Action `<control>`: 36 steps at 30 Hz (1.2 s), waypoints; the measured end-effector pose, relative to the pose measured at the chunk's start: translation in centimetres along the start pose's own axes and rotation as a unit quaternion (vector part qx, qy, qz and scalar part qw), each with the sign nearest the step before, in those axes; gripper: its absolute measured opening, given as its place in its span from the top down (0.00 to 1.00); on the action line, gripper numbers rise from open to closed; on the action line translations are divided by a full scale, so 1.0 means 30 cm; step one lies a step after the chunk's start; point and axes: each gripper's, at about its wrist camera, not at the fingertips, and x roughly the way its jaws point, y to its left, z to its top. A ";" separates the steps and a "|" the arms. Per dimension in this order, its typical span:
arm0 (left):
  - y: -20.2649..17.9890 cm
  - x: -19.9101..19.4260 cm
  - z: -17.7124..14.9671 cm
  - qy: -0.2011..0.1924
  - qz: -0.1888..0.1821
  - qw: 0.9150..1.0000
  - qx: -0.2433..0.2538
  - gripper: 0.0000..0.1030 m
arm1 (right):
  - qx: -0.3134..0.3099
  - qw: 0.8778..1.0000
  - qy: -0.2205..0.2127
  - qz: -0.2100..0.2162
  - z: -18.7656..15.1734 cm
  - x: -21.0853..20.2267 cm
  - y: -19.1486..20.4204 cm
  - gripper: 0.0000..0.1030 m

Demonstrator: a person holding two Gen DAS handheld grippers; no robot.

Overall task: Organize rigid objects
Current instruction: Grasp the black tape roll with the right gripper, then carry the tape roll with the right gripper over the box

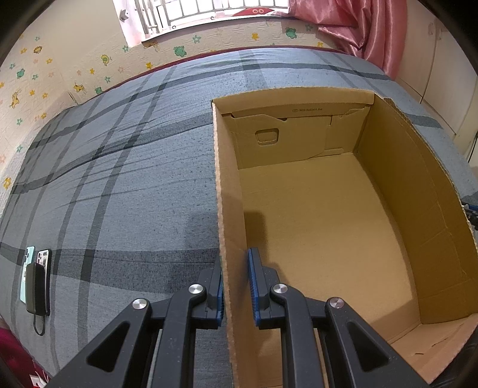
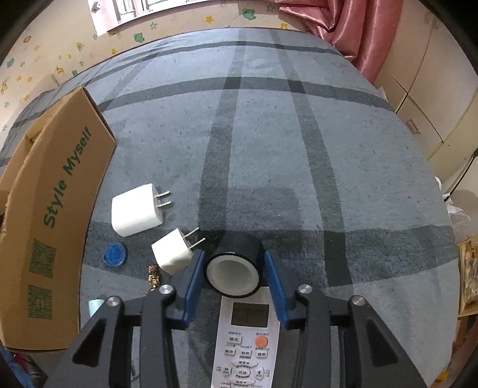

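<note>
An open, empty cardboard box [image 1: 328,215] stands on the grey plaid bed. My left gripper [image 1: 236,259] is shut on the box's left wall [image 1: 227,209], one blue pad outside and one inside. In the right wrist view, a black tape roll [image 2: 236,247] with a white core lies on its side between the blue pads of my right gripper [image 2: 235,255], and both pads touch its sides. Just below the roll lies a white remote control [image 2: 248,337]. Left of the roll are a small white plug charger [image 2: 173,252] and a larger white charger [image 2: 136,210].
The box's printed outer side [image 2: 50,209] rises at the left. A blue cap [image 2: 115,253] and a small gold chain [image 2: 154,276] lie near it. Two phones and a dark power bank [image 1: 37,283] rest on the bed's left part. A pink curtain [image 1: 358,24] hangs beyond.
</note>
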 end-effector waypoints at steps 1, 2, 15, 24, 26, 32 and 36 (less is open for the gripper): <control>0.001 0.000 0.000 0.000 -0.001 1.000 0.000 0.86 | 0.000 1.000 0.000 -0.002 0.001 -0.005 0.001 0.58; 0.001 -0.001 0.000 0.000 -0.001 1.000 0.000 0.86 | 0.001 1.000 0.001 -0.004 0.002 -0.014 0.001 0.58; 0.004 -0.001 -0.001 0.001 -0.001 1.000 0.000 0.86 | -0.015 1.000 -0.017 -0.006 0.062 -0.144 0.078 0.58; 0.000 0.001 0.003 0.005 0.002 1.000 0.002 0.86 | -0.045 0.998 -0.044 0.017 0.124 -0.248 0.220 0.58; -0.003 0.001 0.004 0.004 0.004 1.000 0.005 0.86 | -0.053 0.997 -0.050 0.022 0.139 -0.268 0.252 0.58; -0.004 0.001 0.001 0.004 0.005 1.000 0.005 0.86 | -0.074 0.994 -0.063 0.046 0.175 -0.308 0.363 0.58; -0.003 0.002 0.001 0.003 0.007 1.000 0.007 0.86 | -0.089 0.992 -0.069 0.061 0.191 -0.323 0.444 0.58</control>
